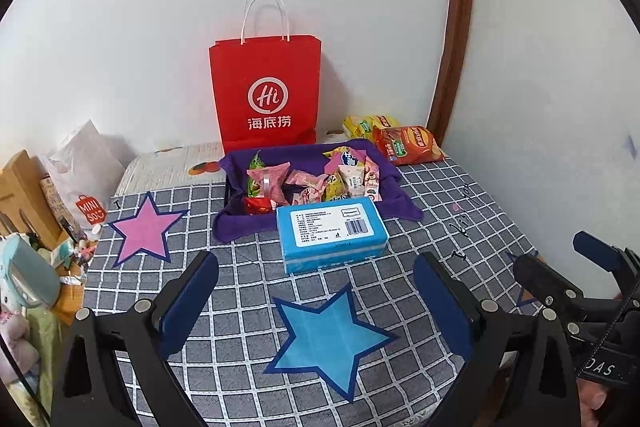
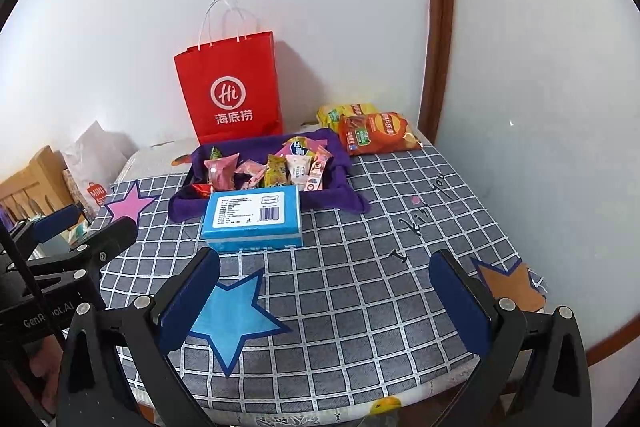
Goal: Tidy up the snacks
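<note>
A tray lined with purple cloth [image 1: 236, 219] [image 2: 352, 203] holds several small wrapped snacks [image 1: 312, 179] [image 2: 272, 171]. A blue box [image 1: 332, 233] [image 2: 252, 219] lies in front of it. An orange chip bag [image 1: 408, 145] [image 2: 378, 133] and a yellow bag [image 1: 362, 125] [image 2: 340, 113] lie at the back right. A red paper bag [image 1: 266, 93] [image 2: 232, 91] stands behind the tray. My left gripper [image 1: 316, 303] is open and empty above a blue star [image 1: 328, 339]. My right gripper [image 2: 324, 303] is open and empty nearer the table's front edge.
The checked tablecloth [image 1: 440, 211] [image 2: 380, 227] carries a pink star [image 1: 144, 229] [image 2: 128, 205], a blue star [image 2: 232, 319] and an orange star [image 2: 512, 285]. Walls close in behind and on the right. Clutter and a white bag [image 1: 84, 183] sit to the left.
</note>
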The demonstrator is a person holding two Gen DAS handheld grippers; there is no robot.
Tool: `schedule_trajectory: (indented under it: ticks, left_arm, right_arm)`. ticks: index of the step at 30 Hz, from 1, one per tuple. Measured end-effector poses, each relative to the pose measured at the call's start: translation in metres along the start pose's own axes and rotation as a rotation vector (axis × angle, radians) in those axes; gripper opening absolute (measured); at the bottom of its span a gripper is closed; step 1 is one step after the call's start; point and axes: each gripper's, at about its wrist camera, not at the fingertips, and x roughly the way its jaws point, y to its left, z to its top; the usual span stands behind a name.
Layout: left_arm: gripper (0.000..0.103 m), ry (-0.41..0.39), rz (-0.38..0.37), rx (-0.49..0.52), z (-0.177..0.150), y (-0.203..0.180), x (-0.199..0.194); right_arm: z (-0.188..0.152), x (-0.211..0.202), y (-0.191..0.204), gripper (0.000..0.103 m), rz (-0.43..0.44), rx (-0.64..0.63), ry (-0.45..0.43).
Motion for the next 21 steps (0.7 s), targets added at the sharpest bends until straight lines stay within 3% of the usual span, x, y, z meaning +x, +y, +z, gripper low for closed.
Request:
schedule_trajectory:
  ticks: [21]
  left_arm:
    - [0.098, -0.009, -0.003, 0.003, -0.0001, -0.0054, -0.0037]
  right_arm:
    - [-0.0005, -0.0051, -0.0025, 0.103, 0.005, 0.002, -0.014]
